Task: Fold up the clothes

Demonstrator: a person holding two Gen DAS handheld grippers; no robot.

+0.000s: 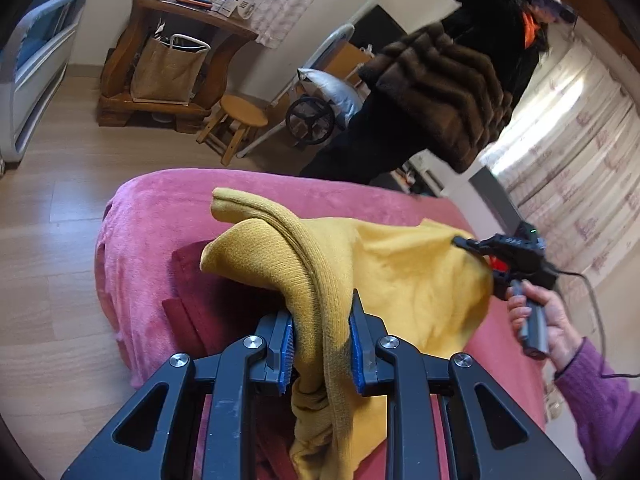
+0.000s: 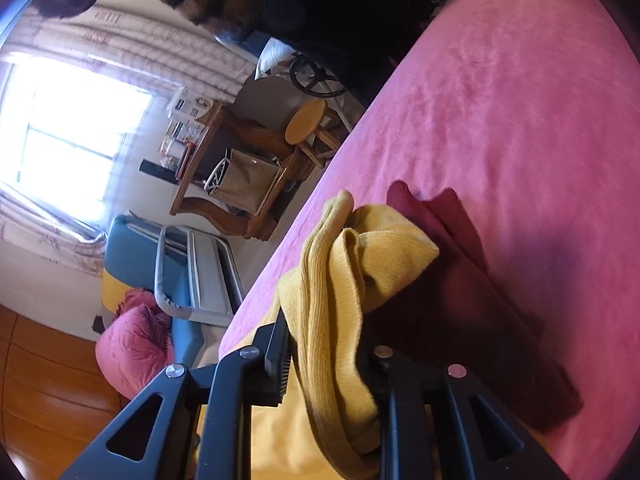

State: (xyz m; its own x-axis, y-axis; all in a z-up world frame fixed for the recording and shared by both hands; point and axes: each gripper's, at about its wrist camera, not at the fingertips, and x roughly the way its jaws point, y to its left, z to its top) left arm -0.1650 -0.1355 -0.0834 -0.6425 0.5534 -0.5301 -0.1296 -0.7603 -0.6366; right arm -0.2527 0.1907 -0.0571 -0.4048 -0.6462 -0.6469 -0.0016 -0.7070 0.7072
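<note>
A yellow knit sweater (image 1: 400, 264) hangs in the air above a bed with a pink blanket (image 1: 160, 208). My left gripper (image 1: 322, 344) is shut on a bunched ribbed edge of the sweater. My right gripper (image 1: 476, 252), seen from the left wrist view, grips the sweater's other side. In the right wrist view my right gripper (image 2: 324, 344) is shut on a ribbed fold of the sweater (image 2: 360, 264), above the pink blanket (image 2: 520, 100). A dark red garment (image 1: 196, 300) lies on the bed under the sweater; it also shows in the right wrist view (image 2: 460, 288).
A person in a brown fur coat (image 1: 440, 84) stands at the far side of the bed. A wooden table (image 1: 176, 40) with a bag, a round stool (image 1: 240, 116) and wood floor (image 1: 52, 248) lie left. Curtains (image 1: 580, 152) hang on the right.
</note>
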